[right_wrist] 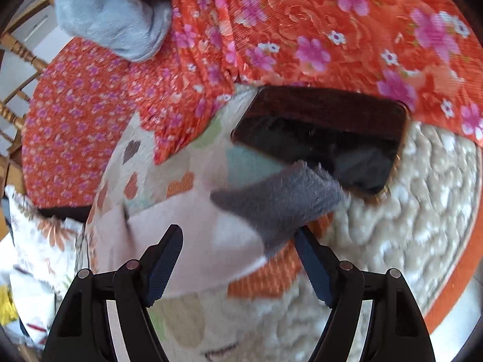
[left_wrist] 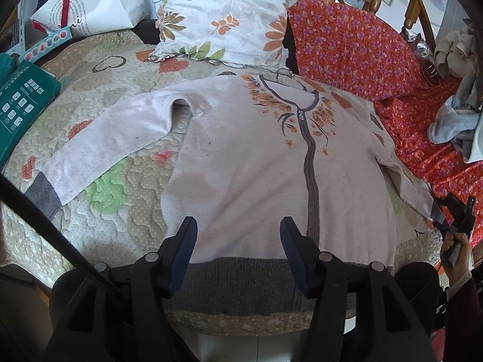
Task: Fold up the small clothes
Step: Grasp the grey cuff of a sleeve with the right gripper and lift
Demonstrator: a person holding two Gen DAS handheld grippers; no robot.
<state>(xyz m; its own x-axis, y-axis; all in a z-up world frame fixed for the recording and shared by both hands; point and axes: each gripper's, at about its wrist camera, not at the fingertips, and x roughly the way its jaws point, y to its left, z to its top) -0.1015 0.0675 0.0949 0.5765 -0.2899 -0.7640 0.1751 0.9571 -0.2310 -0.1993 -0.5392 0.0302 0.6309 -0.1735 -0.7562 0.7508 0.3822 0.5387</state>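
The left tongs [left_wrist: 238, 252] are hanging open just above the sweater's grey hem [left_wrist: 241, 283], and nothing is sitting between the blue pads [left_wrist: 181, 259]. The sweater [left_wrist: 241, 166] is pale pink. It is lying flat, front side up, on the quilted bed cover [left_wrist: 120, 96], with the hem right at the near edge of the bed. A grey strip [left_wrist: 311, 163] is running up the middle of the sweater to orange flowers [left_wrist: 326, 117] by the neck. One sleeve [left_wrist: 105, 147] is lying spread out to the left of the sweater's body. The other sleeve [left_wrist: 410, 187] is lying along the right side.

The right tongs [right_wrist: 238, 261] are spread wide too, and they are pinching nothing. They are hanging over that right sleeve's grey cuff [right_wrist: 280, 202]. The cuff is curling up, and its tip is lying on a dark phone [right_wrist: 326, 135]. This view is a bit blurry. In the left view, a hand [left_wrist: 455, 247] is holding the right tongs near the cuff.

Past the sweater's neck, a flowery pillow [left_wrist: 223, 15] is leaning at the head of the bed. To the right of the sweater, a red flowery cloth [left_wrist: 356, 48] is lying on the bed, with a soft blue-grey cloth [left_wrist: 452, 120] on it. To the left of the sweater, a green box [left_wrist: 24, 105] is sitting near the bed's edge, and a white paper bag [left_wrist: 90, 3] is standing farther back.
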